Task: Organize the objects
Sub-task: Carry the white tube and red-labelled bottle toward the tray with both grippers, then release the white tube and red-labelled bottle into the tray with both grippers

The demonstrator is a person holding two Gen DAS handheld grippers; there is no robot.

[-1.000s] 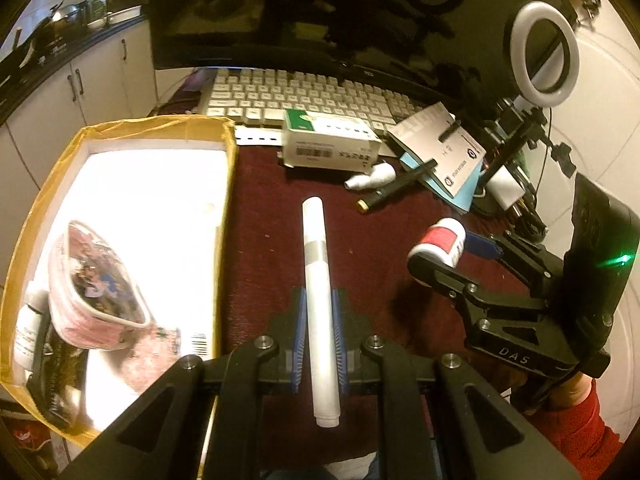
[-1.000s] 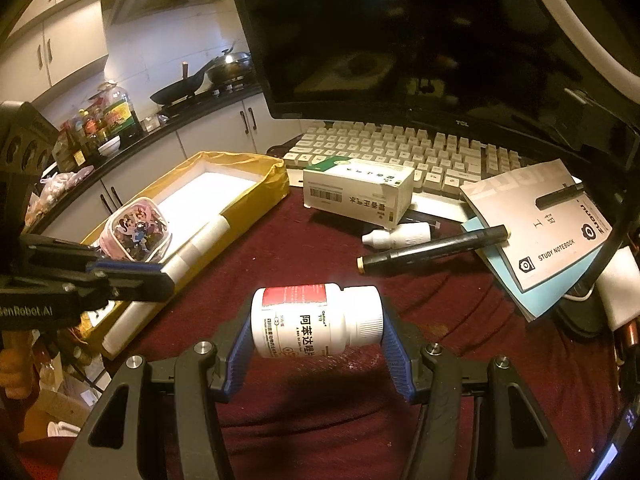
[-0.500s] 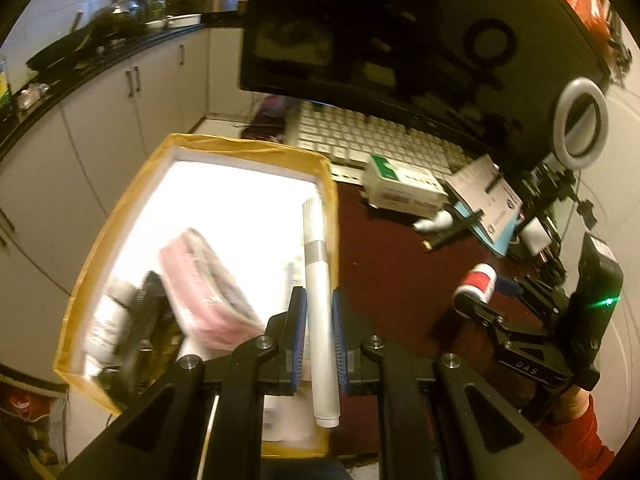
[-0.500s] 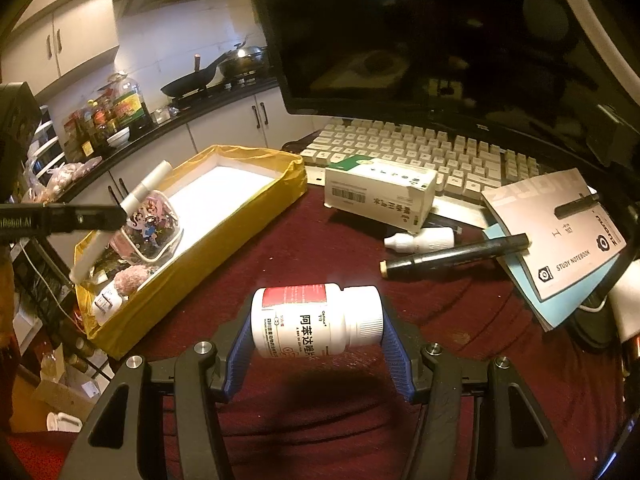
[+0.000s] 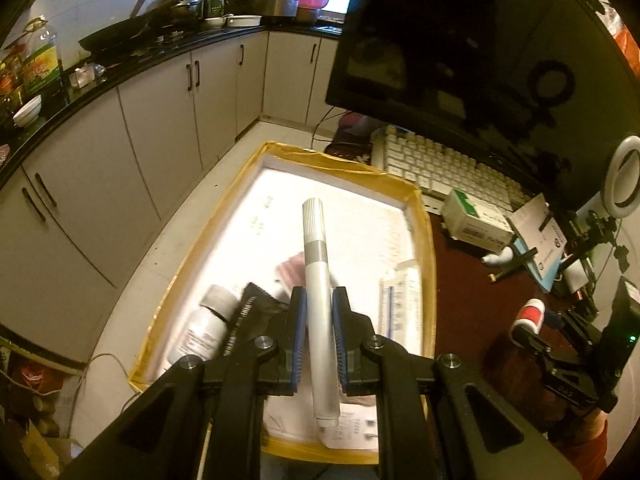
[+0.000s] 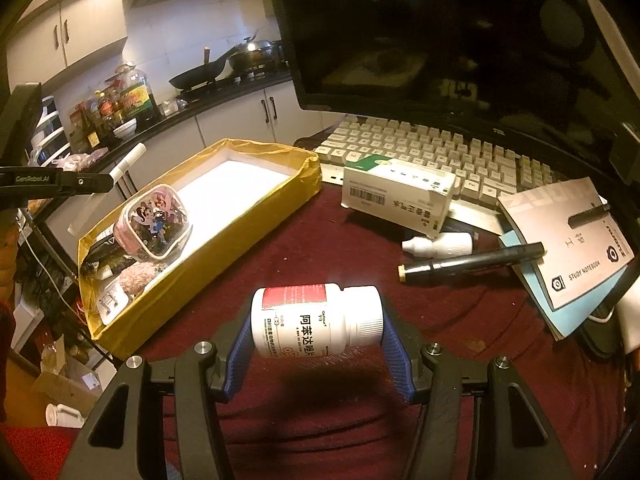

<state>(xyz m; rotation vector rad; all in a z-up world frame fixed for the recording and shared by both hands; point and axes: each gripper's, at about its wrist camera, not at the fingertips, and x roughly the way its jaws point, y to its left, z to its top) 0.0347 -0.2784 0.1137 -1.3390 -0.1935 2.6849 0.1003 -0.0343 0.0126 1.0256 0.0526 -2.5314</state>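
My left gripper (image 5: 319,304) is shut on a white marker pen (image 5: 318,292) and holds it above the near end of the yellow box (image 5: 427,248). In the right wrist view the left gripper (image 6: 100,182) shows at the far left, above the box (image 6: 208,256), with the marker (image 6: 128,162) sticking out. My right gripper (image 6: 316,328) is shut on a white pill bottle with a red label (image 6: 316,322), held sideways above the dark red table mat (image 6: 360,400). It also shows in the left wrist view (image 5: 528,320).
In the box lie a cartoon-print container (image 6: 154,222), a small white bottle (image 5: 200,332) and a black comb (image 5: 248,320). On the mat are a medicine carton (image 6: 396,196), a dropper bottle (image 6: 438,246), a black pen (image 6: 472,262) and a notebook (image 6: 576,248). Keyboard (image 6: 432,152) and monitor (image 6: 440,40) stand behind.
My left gripper has carried the marker leftward from over the mat to above the box and risen. My right gripper with the pill bottle has hardly moved.
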